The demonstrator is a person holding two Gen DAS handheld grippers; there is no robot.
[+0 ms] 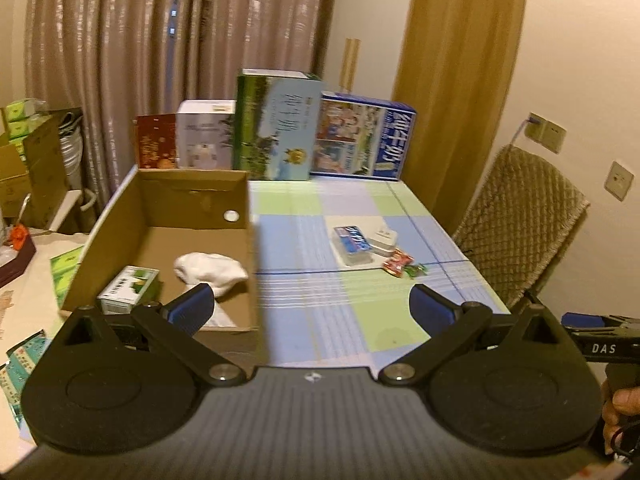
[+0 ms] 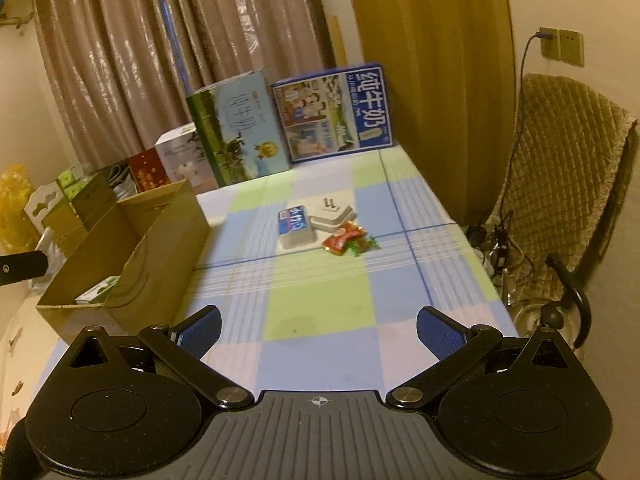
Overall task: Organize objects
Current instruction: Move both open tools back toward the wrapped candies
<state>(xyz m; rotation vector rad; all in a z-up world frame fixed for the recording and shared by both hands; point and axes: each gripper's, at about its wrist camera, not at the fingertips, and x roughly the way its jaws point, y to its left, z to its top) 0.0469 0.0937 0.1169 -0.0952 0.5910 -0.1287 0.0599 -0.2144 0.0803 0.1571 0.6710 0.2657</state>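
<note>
An open cardboard box stands on the left of the checked tablecloth. Inside it lie a white cloth and a small green-and-white carton. Farther out on the cloth sit a blue-labelled pack, a white charger plug and red and green snack wrappers. My left gripper is open and empty near the box's front right corner. My right gripper is open and empty over the near cloth.
Tall milk cartons and smaller boxes line the table's far edge before the curtains. A padded chair stands at the right. Cardboard boxes and clutter fill the left side. A hand holds the other gripper's handle.
</note>
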